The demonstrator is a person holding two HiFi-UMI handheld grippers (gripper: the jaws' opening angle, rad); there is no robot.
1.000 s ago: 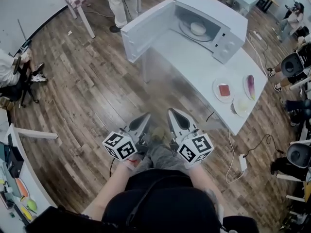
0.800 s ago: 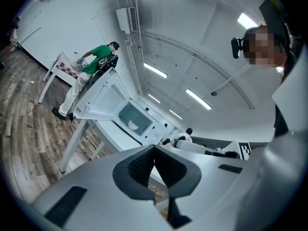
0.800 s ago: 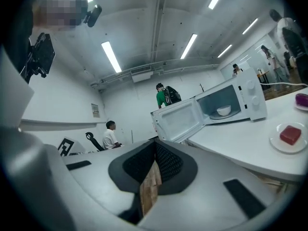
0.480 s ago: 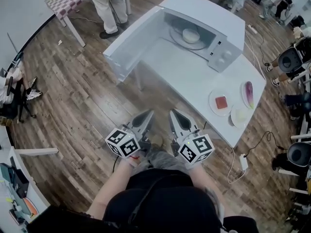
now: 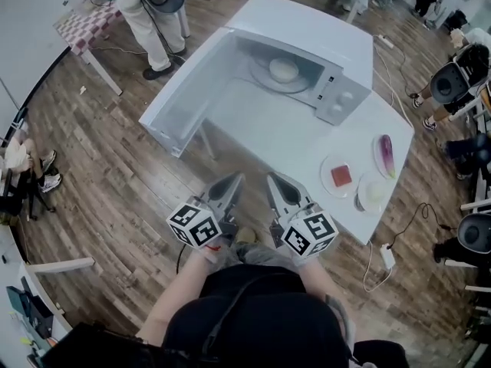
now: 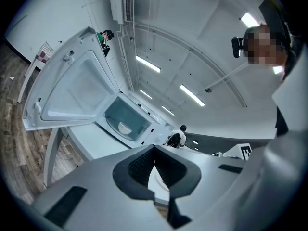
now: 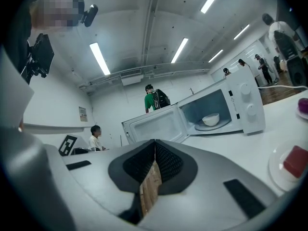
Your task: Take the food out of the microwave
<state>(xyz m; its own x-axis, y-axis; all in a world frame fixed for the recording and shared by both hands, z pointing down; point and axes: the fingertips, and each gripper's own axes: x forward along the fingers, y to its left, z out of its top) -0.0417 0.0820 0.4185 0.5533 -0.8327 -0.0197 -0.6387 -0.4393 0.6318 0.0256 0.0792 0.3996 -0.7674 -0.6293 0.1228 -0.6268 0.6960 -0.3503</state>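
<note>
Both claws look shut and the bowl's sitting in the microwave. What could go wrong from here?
The open door juts out on the left, so the left claw might clip it. The bowl sits deep inside the microwave; shut claws would only shove it. The plates near the edge of the table could be knocked by the right claw.

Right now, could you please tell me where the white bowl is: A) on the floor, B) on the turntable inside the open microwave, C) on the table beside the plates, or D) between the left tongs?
B: the white bowl sits on the turntable inside the microwave, whose door is swung wide open.
</note>
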